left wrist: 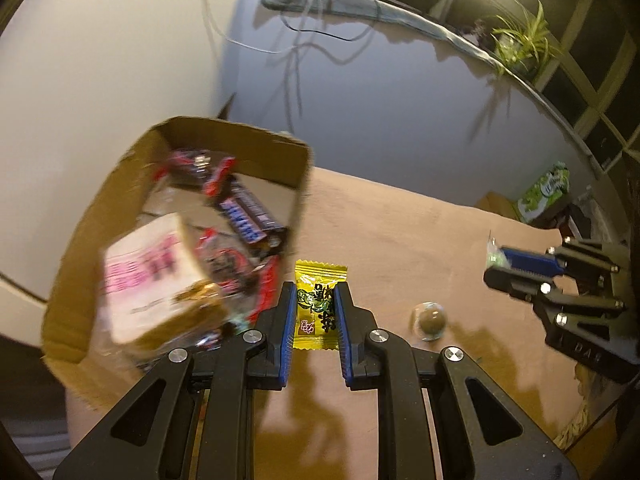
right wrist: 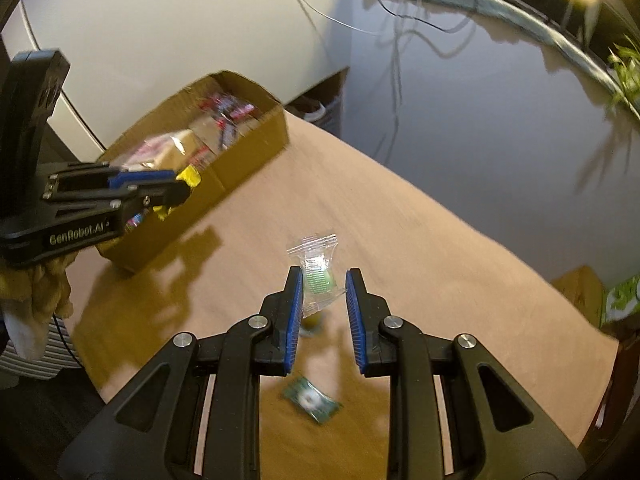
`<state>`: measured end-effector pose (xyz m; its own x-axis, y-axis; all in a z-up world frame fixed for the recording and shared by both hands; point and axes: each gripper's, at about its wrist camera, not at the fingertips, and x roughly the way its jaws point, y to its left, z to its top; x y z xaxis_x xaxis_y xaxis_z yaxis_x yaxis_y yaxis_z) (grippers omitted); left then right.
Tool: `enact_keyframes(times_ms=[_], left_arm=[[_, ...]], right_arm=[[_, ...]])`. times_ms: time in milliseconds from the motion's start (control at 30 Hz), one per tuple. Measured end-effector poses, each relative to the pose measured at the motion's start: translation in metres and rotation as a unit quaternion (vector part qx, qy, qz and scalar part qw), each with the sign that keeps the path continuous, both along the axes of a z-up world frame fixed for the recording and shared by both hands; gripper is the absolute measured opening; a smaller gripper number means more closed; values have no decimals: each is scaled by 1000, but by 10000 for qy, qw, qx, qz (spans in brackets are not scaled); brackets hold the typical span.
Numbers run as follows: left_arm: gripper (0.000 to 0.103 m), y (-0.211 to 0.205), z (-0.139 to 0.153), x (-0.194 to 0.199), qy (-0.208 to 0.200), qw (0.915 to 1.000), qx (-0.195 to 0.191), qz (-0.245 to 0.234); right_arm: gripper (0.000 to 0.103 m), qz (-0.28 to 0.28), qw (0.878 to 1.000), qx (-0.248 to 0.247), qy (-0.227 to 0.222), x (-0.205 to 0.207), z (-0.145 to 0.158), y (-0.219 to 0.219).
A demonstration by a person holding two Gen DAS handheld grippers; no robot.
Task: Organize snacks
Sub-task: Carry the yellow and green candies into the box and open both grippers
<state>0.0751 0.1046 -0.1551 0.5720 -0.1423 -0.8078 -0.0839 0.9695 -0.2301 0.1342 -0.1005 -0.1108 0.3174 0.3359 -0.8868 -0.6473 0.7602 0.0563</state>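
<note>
The tan tabletop [right wrist: 420,240] carries an open brown cardboard box [left wrist: 80,264] full of wrapped snacks. The left gripper [left wrist: 316,300] has its jaws clenched on a yellow printed sachet [left wrist: 316,304] beside the box. The right gripper [right wrist: 322,292] grasps a clear green-centred candy wrapper [right wrist: 316,272] above the tabletop.

The bench [right wrist: 400,216] wears a matt tan cloth, soft and faintly napped. The box [left wrist: 92,216] is plain brown cardboard, dull and rough at its cut edges. Inside it, chocolate bars [left wrist: 244,216] shine in glossy film. The left tool [left wrist: 316,300] is matt black plastic with bright metal pins and ribbed blue pads, pinching a shiny yellow sachet [left wrist: 316,304]. The right tool [right wrist: 322,292] is the same make, and its clear wrapper [right wrist: 316,260] looks crinkled and see-through. A small green packet [right wrist: 312,398] on the cloth looks glossy.
</note>
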Motion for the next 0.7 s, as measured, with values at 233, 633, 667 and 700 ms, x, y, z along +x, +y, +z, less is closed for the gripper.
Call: enact_keyframes(times_ms=[233, 633, 667, 700], left_arm=[[17, 31, 1, -23, -36, 9994, 48, 338], [17, 63, -4, -45, 4, 9973, 58, 726], [17, 65, -5, -47, 8, 9972, 63, 745], [17, 66, -5, -48, 12, 9971, 65, 758]], right_arm=[[22, 363, 9993, 88, -55, 8, 8, 51], [22, 793, 9967, 148, 69, 9, 2, 132], [22, 818, 9965, 138, 78, 9, 2, 136], [23, 850, 9963, 121, 90, 8, 0, 142]])
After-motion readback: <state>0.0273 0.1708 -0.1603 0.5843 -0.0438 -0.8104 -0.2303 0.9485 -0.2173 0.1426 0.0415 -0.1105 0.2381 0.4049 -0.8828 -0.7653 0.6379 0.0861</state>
